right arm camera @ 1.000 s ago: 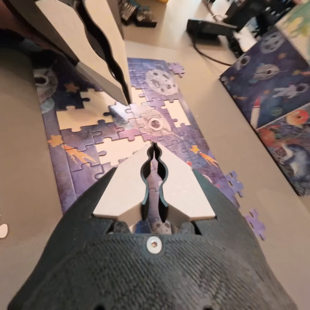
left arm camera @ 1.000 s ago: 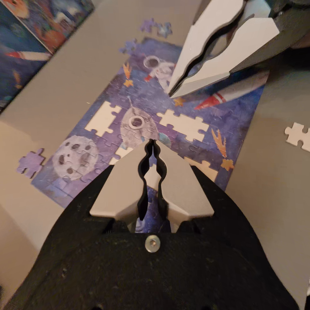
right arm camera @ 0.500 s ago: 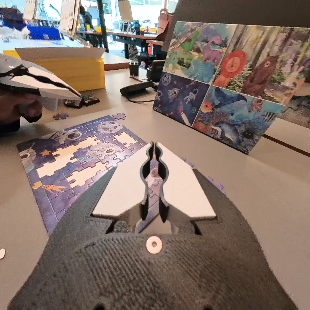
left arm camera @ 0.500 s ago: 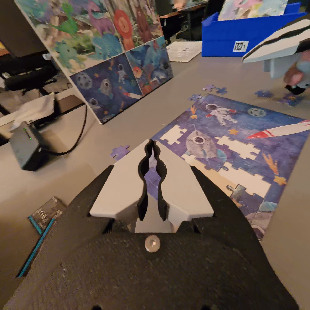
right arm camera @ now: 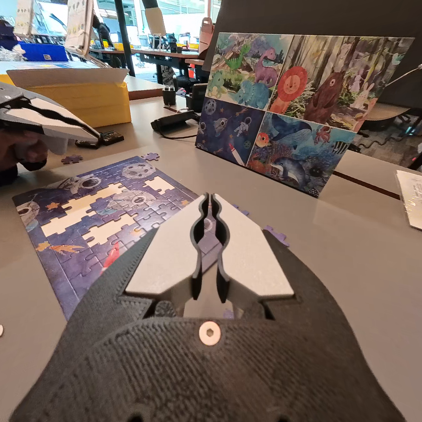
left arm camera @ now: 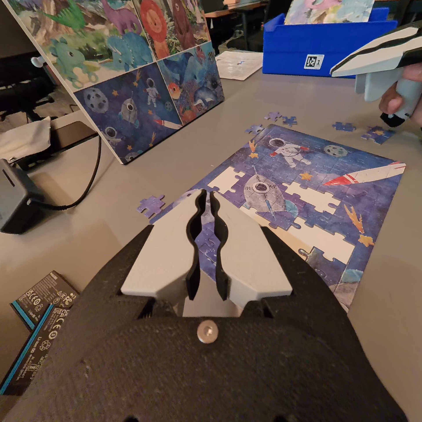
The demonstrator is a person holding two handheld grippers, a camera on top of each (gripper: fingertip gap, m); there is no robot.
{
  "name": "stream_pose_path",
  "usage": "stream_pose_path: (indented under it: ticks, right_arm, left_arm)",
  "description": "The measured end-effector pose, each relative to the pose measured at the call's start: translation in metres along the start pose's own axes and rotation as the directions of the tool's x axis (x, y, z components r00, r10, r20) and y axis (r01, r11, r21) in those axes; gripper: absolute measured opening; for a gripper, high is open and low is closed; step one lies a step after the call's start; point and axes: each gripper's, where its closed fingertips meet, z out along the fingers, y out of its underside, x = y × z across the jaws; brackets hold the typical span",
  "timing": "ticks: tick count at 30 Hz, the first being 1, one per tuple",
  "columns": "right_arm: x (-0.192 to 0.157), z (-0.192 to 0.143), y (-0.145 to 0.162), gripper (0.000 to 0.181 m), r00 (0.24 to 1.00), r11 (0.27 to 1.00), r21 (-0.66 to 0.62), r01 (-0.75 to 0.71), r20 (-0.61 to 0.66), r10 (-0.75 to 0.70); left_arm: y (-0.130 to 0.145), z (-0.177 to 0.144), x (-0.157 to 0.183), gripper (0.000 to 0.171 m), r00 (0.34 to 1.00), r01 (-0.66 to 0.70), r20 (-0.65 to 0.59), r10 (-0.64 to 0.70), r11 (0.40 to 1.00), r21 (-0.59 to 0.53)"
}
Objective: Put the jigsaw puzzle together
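Observation:
The space jigsaw puzzle (left arm camera: 338, 230) lies flat on the grey table, mostly joined, with several white gaps (left arm camera: 312, 198) across its middle. It also shows in the right wrist view (right arm camera: 75, 255). Loose purple pieces lie around it: one at its near left corner (left arm camera: 151, 204), several at its far edge (left arm camera: 272, 116), and a small joined cluster (left arm camera: 376, 134). My left gripper (left arm camera: 207, 194) is shut and empty, above the puzzle's near left corner. My right gripper (right arm camera: 210, 196) is shut and empty, above the opposite end. Each gripper shows in the other's view, held in a hand (left arm camera: 335, 70) (right arm camera: 96, 137).
A picture board (left arm camera: 141, 68) with the reference images leans beside the puzzle (right arm camera: 285, 109). A blue bin (left arm camera: 319, 41), a black box with a cable (left arm camera: 13, 205), black packs (left arm camera: 41, 303), a yellow box (right arm camera: 91, 98) and white paper (right arm camera: 411, 205) sit around the table. My hands' fingertips stand some 25 cm from each other. The space jigsaw puzzle (left arm camera: 338, 230) lies some 15 cm from my left tips, 20 cm from my right tips. The right camera catches it too, in the right wrist view (right arm camera: 65, 232).
Both grippers have lifted off the puzzle, drawn back to opposite ends and tilted up, so the room now shows. Both stayed shut. Little has moved in the last half second.

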Motion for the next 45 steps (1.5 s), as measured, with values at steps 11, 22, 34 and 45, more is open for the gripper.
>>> stream_pose_path:
  ticks: [11, 22, 34, 45]
  right_arm:
    - [0.068, -0.043, 0.019, 0.000, 0.979, 0.999, -0.049, 0.012, -0.204, -0.022]
    - [0.052, -0.033, 0.023, 0.002, 0.991, 0.998, -0.062, 0.016, -0.132, -0.024]
    - [0.040, -0.021, 0.028, 0.003, 0.995, 0.995, -0.093, 0.029, -0.090, -0.037]
    - [0.041, -0.022, 0.027, 0.002, 0.995, 0.996, -0.085, 0.026, -0.088, -0.034]
  left_arm:
    - [0.004, 0.004, 0.004, 0.002, 0.999, 0.020, -0.034, -0.020, 1.000, -0.023]
    - [0.005, 0.006, 0.005, 0.003, 0.998, 0.035, -0.046, -0.036, 0.999, -0.029]
    - [0.007, 0.009, 0.009, 0.005, 0.997, 0.042, -0.067, -0.044, 0.998, -0.038]
    - [0.004, 0.007, 0.007, 0.008, 0.997, 0.051, -0.056, -0.052, 0.999, -0.019]
